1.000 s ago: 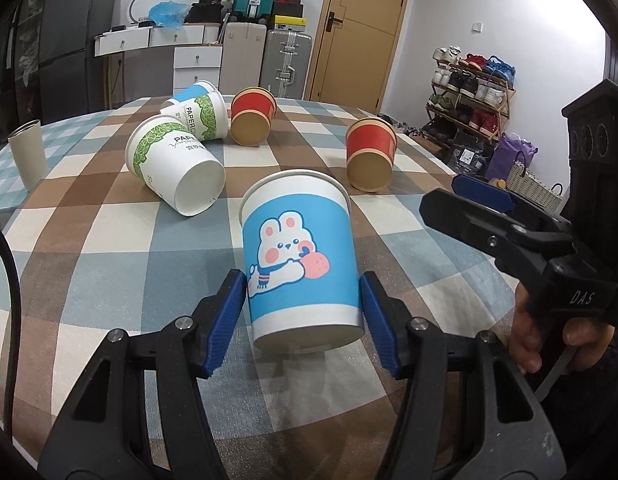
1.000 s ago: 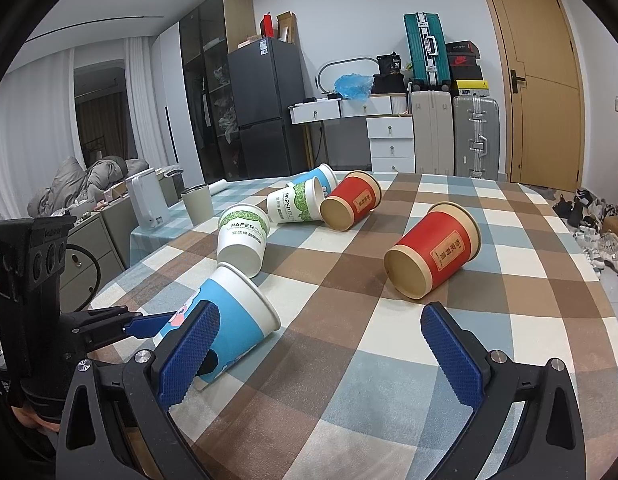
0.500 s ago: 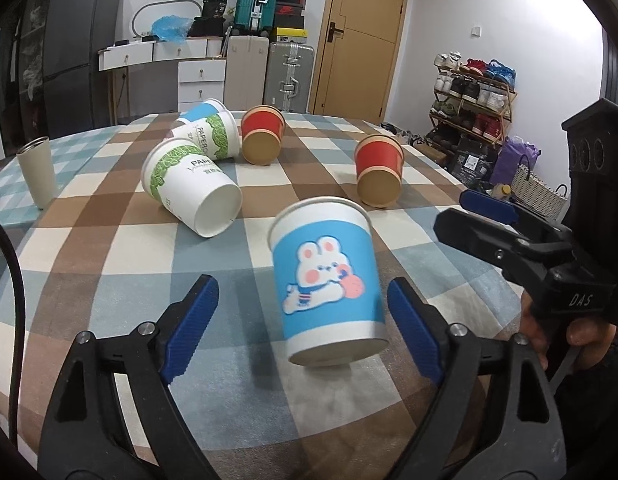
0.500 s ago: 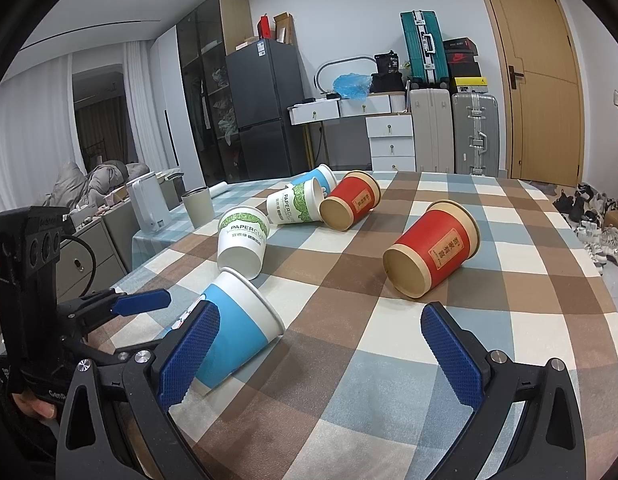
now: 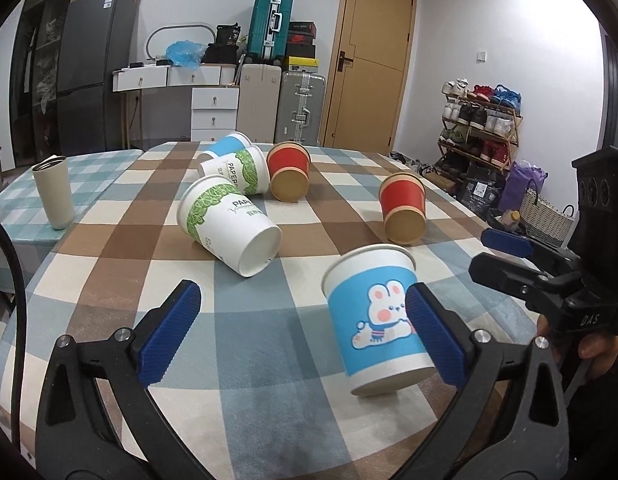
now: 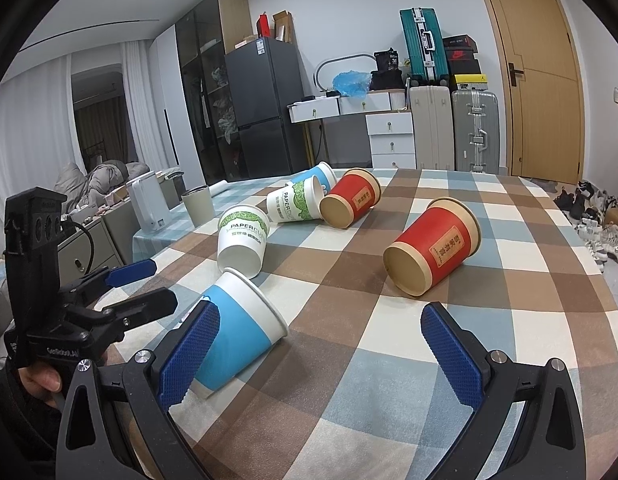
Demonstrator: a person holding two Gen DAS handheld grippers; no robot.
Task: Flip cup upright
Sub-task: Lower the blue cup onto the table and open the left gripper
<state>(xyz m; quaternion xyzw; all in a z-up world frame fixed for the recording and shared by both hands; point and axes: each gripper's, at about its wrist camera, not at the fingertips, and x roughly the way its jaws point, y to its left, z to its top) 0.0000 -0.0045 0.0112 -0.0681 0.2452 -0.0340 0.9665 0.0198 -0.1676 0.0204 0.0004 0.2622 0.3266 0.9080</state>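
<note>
A blue paper cup with a rabbit picture (image 5: 375, 320) stands upright on the checked tablecloth, mouth up; in the right wrist view it (image 6: 239, 332) shows behind my left finger. My left gripper (image 5: 301, 334) is open and empty, its right finger (image 5: 435, 338) just in front of the cup's right side. My right gripper (image 6: 321, 356) is open and empty above the cloth, to the cup's right. It also shows in the left wrist view (image 5: 521, 260).
Several cups lie on their sides further back: two white-green ones (image 5: 229, 224) (image 5: 239, 170), a blue one (image 5: 225, 148), two red ones (image 5: 289, 170) (image 5: 403, 208). A grey tumbler (image 5: 53, 192) stands at the left. The table's right edge (image 6: 589, 256) drops off towards a shoe rack.
My left gripper has let go of the rabbit cup, opened wide and moved back and to the left. The cup now stands free. The right gripper has barely moved.
</note>
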